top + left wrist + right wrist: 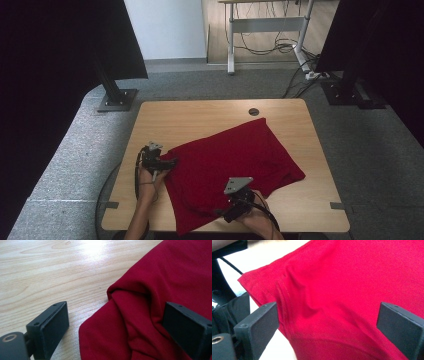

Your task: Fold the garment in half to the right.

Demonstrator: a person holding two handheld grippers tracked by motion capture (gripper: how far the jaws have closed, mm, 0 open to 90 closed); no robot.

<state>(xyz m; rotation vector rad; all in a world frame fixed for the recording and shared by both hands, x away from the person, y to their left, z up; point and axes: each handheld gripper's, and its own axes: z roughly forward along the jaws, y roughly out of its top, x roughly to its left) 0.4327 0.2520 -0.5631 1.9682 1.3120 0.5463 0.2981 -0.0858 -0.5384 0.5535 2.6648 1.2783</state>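
From above, the red cloth (232, 167) sprawls from the worktop (200, 117) centre over its near edge, a round hole (254, 111) beyond. Left tool (113, 327): jaws wide, straddling a bunched fold, gripping nothing. Right tool (327, 327): jaws wide over the cloth's hem, gripping nothing.

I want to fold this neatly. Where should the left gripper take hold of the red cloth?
Probably the bunched corner of the red cloth, approached from the bare table side. The fold rises there, and the left gripper has open jaws already straddling it.
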